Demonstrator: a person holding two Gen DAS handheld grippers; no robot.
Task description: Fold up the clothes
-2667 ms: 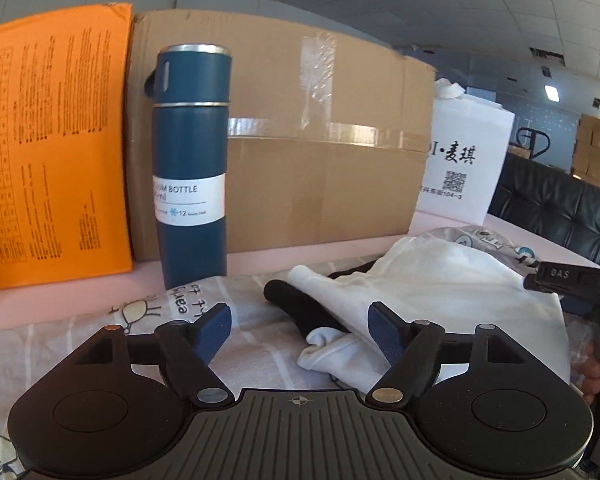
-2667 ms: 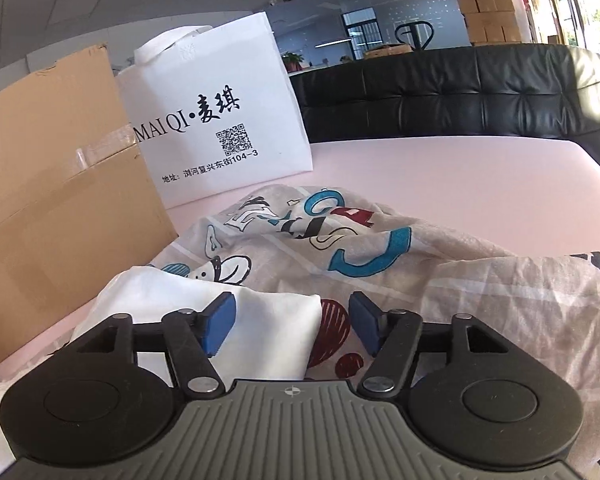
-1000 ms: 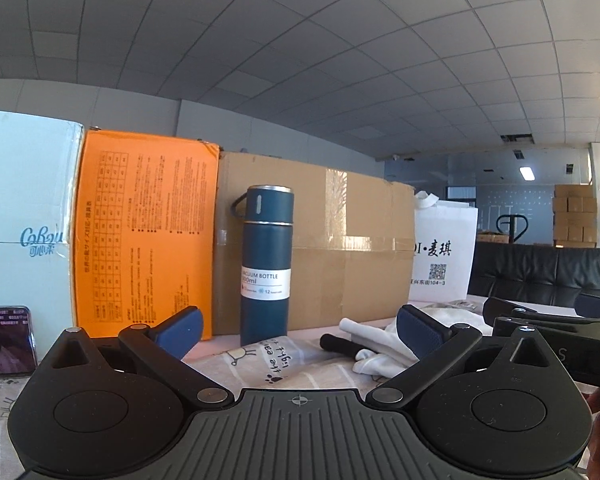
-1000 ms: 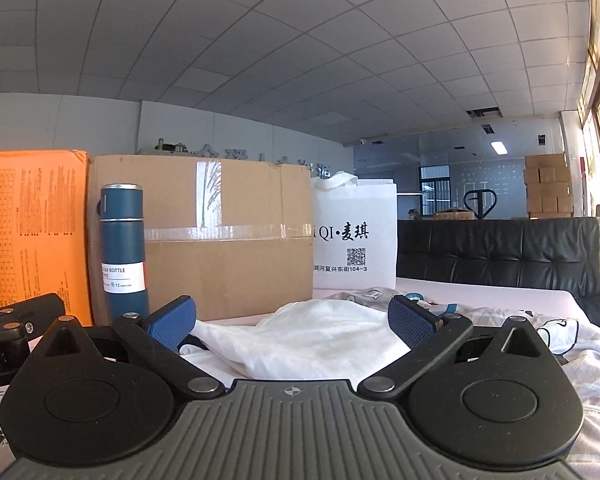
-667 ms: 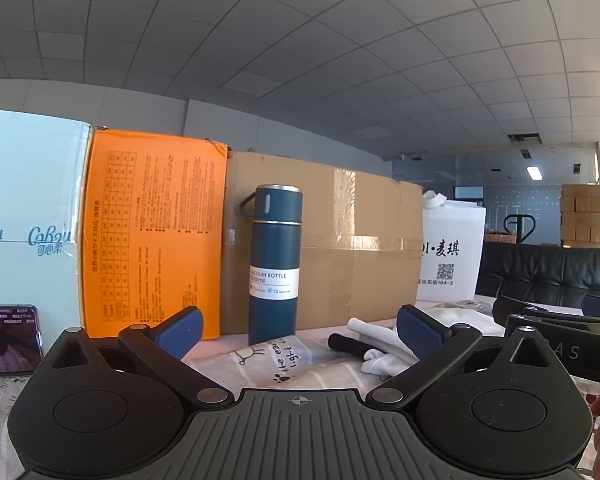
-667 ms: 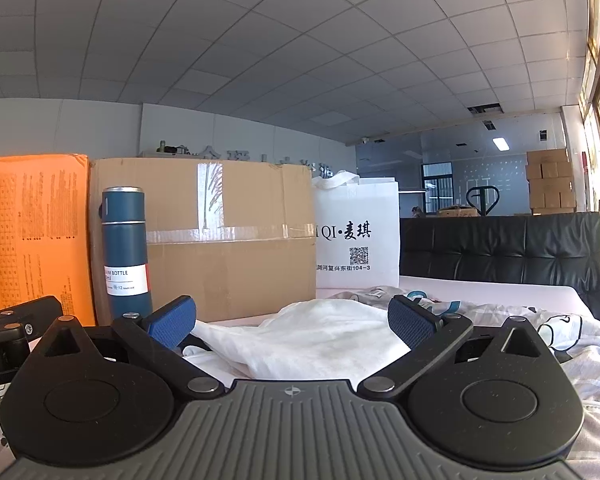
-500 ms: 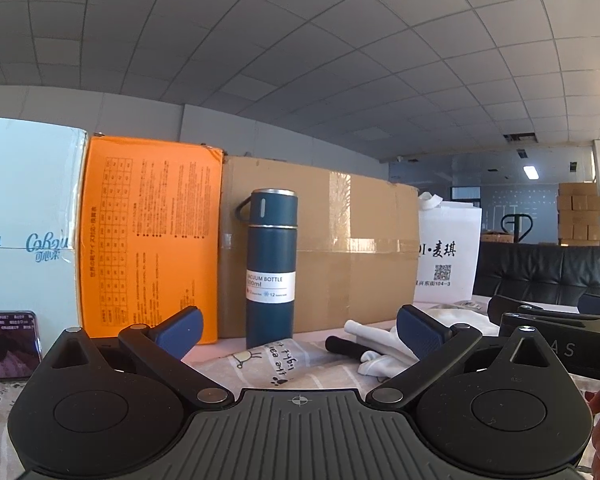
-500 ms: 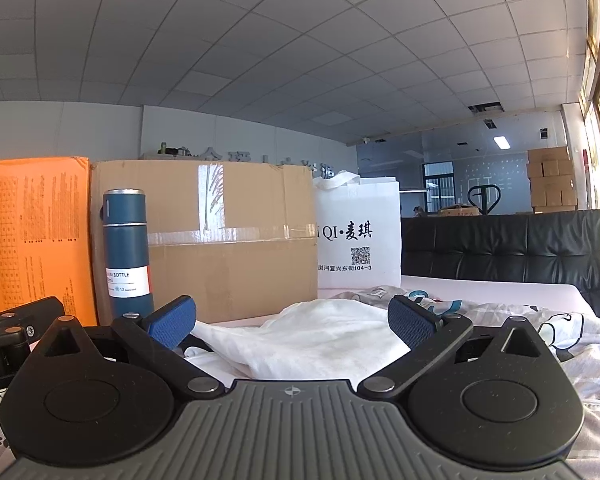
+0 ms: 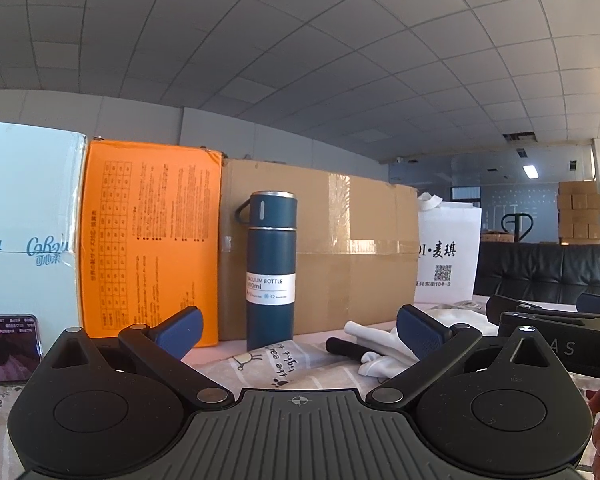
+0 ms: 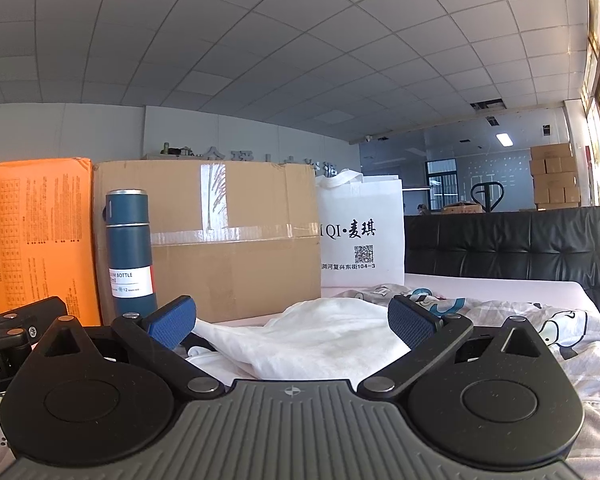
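A white garment (image 10: 320, 336) lies crumpled on the printed bedsheet (image 10: 540, 332), straight ahead of my right gripper (image 10: 292, 320), which is open and empty, held level above the cloth. In the left wrist view the same white garment (image 9: 374, 346) shows to the right with a black part (image 9: 346, 347) sticking out toward the left. My left gripper (image 9: 300, 330) is open with nothing between its fingers, and it sits back from the garment. The other gripper (image 9: 552, 326) reaches in from the right edge of that view.
A dark blue vacuum bottle (image 9: 271, 270) stands before a taped cardboard box (image 9: 356, 256). An orange box (image 9: 148, 240), a pale blue package (image 9: 24, 232) and a phone (image 9: 8, 346) are at the left. A white shopping bag (image 10: 362, 236) and a black sofa (image 10: 512, 244) are on the right.
Since 2.7 s ago both grippers have pulled back and tilted up from the garment, and their jaws have spread wider. Over the last second the views barely shift.
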